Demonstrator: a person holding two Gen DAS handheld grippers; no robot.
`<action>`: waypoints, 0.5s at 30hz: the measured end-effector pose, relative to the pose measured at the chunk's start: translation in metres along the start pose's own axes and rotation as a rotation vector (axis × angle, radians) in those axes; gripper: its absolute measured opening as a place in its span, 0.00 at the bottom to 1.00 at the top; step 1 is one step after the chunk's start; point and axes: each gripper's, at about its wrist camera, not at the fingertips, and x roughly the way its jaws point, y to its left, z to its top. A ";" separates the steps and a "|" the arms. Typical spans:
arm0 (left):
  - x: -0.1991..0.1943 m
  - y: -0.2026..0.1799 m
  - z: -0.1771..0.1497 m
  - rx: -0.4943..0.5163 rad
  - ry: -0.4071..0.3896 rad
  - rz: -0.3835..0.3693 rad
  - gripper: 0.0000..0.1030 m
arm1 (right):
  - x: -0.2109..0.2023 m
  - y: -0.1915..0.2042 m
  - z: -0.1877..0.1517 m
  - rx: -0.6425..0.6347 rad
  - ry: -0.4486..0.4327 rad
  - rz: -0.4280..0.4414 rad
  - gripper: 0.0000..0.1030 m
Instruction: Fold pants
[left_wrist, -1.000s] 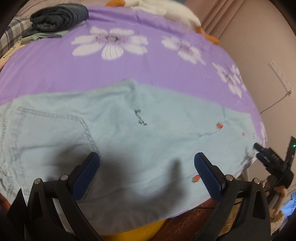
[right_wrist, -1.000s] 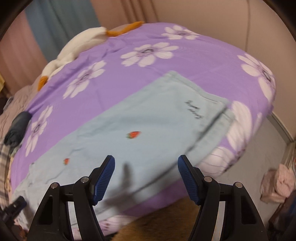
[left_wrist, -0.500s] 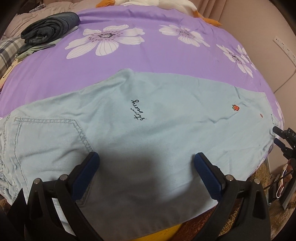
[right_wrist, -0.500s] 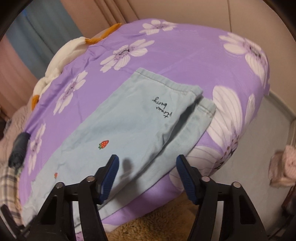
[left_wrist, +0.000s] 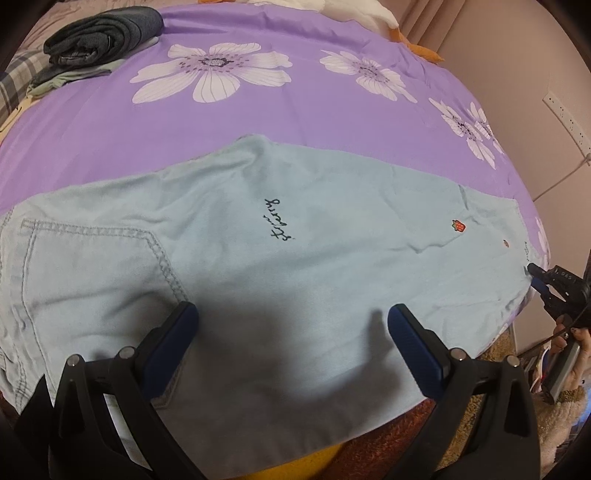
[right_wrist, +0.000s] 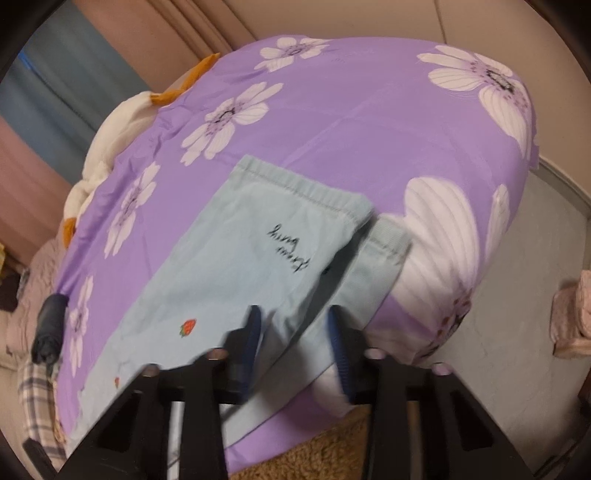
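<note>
Light blue pants (left_wrist: 295, 266) lie flat across the near edge of a purple flowered bed, one leg on the other, with black script and small strawberries. My left gripper (left_wrist: 291, 336) is open and empty, just above the seat by the back pocket (left_wrist: 92, 273). My right gripper (right_wrist: 295, 339) has its jaws partly closed, blurred, over the leg edge near the hems (right_wrist: 373, 251); whether cloth is between them I cannot tell. The pants also show in the right wrist view (right_wrist: 240, 266). The right gripper shows at the far right of the left wrist view (left_wrist: 546, 284).
The purple bedspread (left_wrist: 258, 122) has white flowers. Folded dark clothes (left_wrist: 103, 33) lie at the back left, with a plaid cloth beside them. A white and orange plush (right_wrist: 122, 122) lies at the far end. A shaggy rug (right_wrist: 314, 458) and grey floor lie below the bed's edge.
The right gripper has moved toward the hem end and its jaws have narrowed from wide open. The left gripper has moved slightly and stays open over the seat.
</note>
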 end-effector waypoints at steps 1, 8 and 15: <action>0.000 0.000 0.000 0.001 0.011 -0.012 0.99 | -0.002 -0.001 0.000 0.004 -0.006 -0.004 0.25; 0.001 0.001 -0.002 -0.005 0.018 -0.034 0.99 | -0.011 -0.007 0.005 0.020 -0.052 -0.027 0.04; 0.000 0.002 -0.002 -0.006 0.025 -0.046 0.99 | -0.030 -0.010 -0.004 0.038 -0.126 -0.032 0.03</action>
